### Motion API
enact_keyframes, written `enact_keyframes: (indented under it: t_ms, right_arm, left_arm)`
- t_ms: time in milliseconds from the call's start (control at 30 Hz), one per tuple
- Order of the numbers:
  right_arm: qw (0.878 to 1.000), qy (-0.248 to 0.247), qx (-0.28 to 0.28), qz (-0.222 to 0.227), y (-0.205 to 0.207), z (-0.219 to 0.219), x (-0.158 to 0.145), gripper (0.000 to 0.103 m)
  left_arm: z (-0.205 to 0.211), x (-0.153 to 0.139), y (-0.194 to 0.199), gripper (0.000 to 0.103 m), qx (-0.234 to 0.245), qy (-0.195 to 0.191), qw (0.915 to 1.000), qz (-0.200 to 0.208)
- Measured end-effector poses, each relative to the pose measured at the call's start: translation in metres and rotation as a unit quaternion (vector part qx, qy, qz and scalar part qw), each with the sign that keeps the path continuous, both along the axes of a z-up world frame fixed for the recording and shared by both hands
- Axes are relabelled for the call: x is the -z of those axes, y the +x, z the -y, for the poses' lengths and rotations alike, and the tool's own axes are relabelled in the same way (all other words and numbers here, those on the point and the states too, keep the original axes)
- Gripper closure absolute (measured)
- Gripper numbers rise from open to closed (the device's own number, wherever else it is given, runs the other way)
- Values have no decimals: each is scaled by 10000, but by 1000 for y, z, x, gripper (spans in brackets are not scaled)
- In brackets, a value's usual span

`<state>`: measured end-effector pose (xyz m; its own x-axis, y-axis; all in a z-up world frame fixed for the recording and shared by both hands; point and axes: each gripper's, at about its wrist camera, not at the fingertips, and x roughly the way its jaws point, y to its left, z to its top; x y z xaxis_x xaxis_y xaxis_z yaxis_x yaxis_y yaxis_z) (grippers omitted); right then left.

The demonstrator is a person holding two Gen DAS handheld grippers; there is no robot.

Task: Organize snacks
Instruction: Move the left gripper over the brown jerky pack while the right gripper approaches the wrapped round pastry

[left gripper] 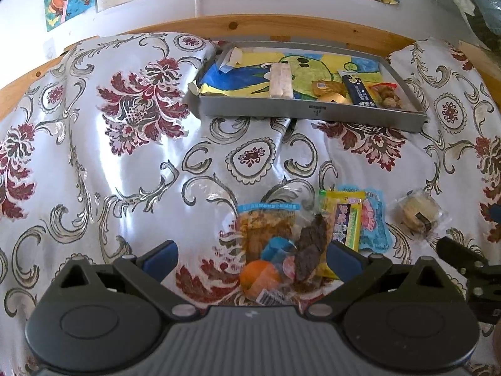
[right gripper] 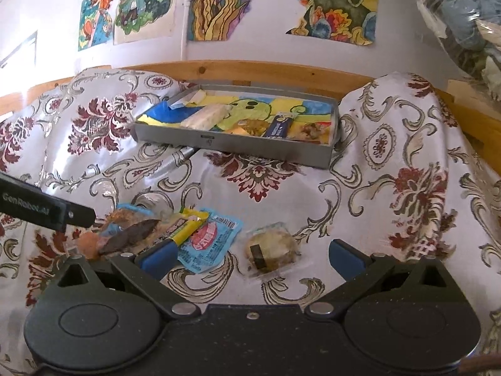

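Spreading over the surface, a floral cloth [left gripper: 94,156] carries a grey tray [left gripper: 307,111] already holding several snacks. Nearer, the left claw [left gripper: 252,258] gapes wide around a snack pile [left gripper: 281,244], gripping nothing; the right claw [right gripper: 252,255] gapes equally around a clear-wrapped pastry [right gripper: 271,247].

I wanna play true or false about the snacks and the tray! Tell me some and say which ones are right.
1. The grey tray already has snacks in it. True.
2. The left gripper is squeezing a snack. False: its fingers are open, with the snack pile between them.
3. The round cake in clear wrap lies apart from the pile. True.
4. The right gripper is shut. False: it is open.
5. The tablecloth is plain blue. False: it is white with red flowers.
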<state>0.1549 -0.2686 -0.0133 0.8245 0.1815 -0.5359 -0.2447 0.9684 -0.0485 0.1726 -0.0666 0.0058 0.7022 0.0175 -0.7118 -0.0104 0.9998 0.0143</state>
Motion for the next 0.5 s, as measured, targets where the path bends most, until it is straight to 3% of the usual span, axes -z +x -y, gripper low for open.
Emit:
enact_keyframes:
  t_ms: [133, 500]
  right_arm:
    - [9999, -127, -54, -3, 10, -4, 7, 1]
    - [9985, -534, -39, 149, 43, -5, 31, 1]
  left_arm:
    - [0, -1, 3, 0, 96, 42, 9999, 47]
    - [21, -3, 17, 0, 1043, -12, 9943, 199]
